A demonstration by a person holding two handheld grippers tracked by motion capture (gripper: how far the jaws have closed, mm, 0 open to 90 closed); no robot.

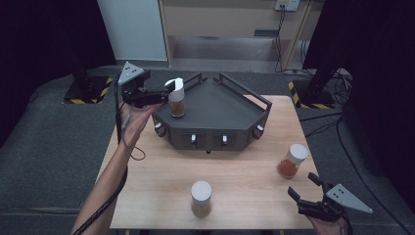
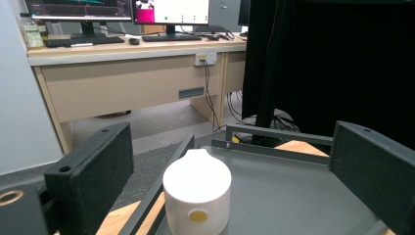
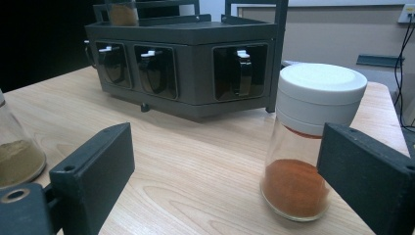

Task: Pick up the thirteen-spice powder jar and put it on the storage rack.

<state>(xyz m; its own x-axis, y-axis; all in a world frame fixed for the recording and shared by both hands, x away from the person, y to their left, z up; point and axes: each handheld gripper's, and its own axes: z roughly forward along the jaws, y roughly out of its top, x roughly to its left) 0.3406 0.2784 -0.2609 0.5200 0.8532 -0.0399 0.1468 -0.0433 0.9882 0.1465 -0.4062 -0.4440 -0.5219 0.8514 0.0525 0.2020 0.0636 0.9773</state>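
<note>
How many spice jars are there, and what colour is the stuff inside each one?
Jars with orange-red powder: 1, the jar near the right gripper.
Jars with brown powder: 2, the jar on the rack and the jar at the table's front edge.
Total: 3 jars, all with white lids.

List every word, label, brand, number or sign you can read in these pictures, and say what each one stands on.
None can be read.
Monitors: screen contents too small and blurred.
Bottle on the desk: label blurred.
White jar lid: a plain yellow dot, no lettering.
Spice rack and the other jars: no lettering shows.
</note>
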